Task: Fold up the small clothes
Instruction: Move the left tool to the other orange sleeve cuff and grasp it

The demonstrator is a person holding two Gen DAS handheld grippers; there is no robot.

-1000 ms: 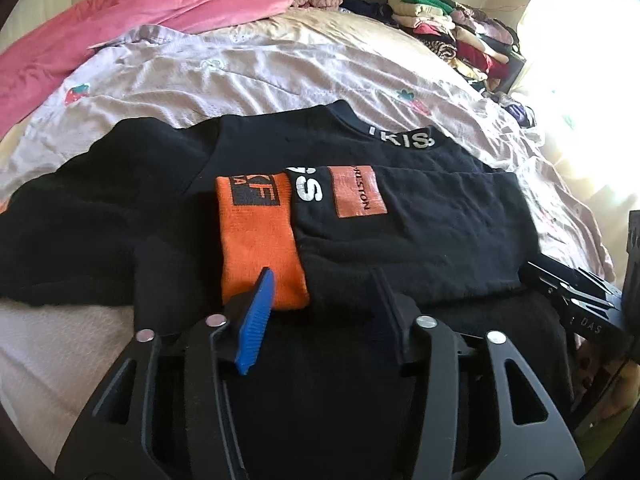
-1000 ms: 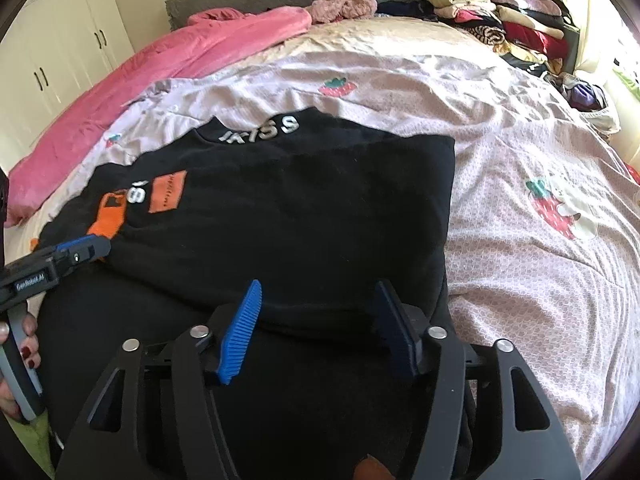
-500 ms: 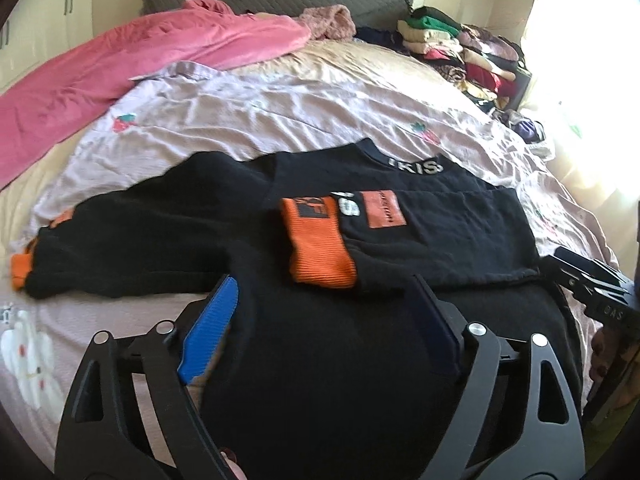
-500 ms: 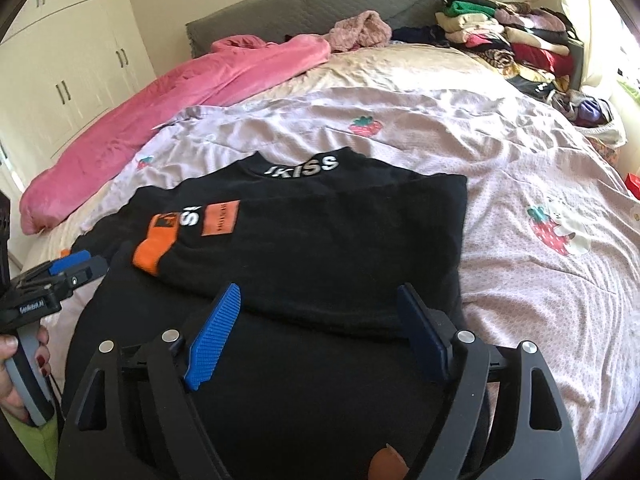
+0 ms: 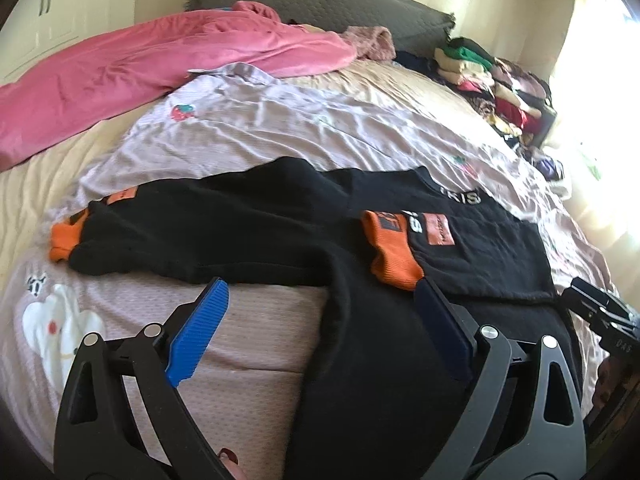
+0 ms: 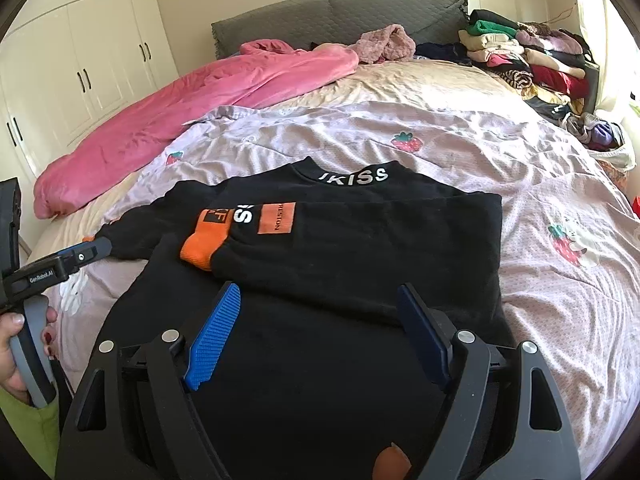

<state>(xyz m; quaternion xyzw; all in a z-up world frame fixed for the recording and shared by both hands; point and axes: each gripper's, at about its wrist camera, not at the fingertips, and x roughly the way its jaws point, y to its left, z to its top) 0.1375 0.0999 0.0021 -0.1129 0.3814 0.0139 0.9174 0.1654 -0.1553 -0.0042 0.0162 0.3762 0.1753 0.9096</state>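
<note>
A black sweater (image 5: 280,224) with orange cuffs lies flat on the bed. One sleeve is folded across its chest, ending in an orange cuff (image 5: 394,256) (image 6: 202,246). The other sleeve stretches out to the left, with its cuff (image 5: 64,240) at the end. My left gripper (image 5: 320,286) hovers over the sweater's left edge; its jaws are opening and nothing is between them. My right gripper (image 6: 319,289) stands open above the sweater's (image 6: 360,248) lower body, holding nothing. Each gripper shows at the edge of the other's view.
A lilac strawberry-print sheet (image 6: 560,280) covers the bed. A pink blanket (image 5: 160,64) lies along the far left. A pile of folded clothes (image 6: 528,56) sits at the far right corner. White wardrobe doors (image 6: 80,60) stand on the left.
Both grippers have drawn back and risen from the sweater. The left jaws have spread wide, away from the folded sleeve's cuff, and that view has swung left onto the outstretched sleeve.
</note>
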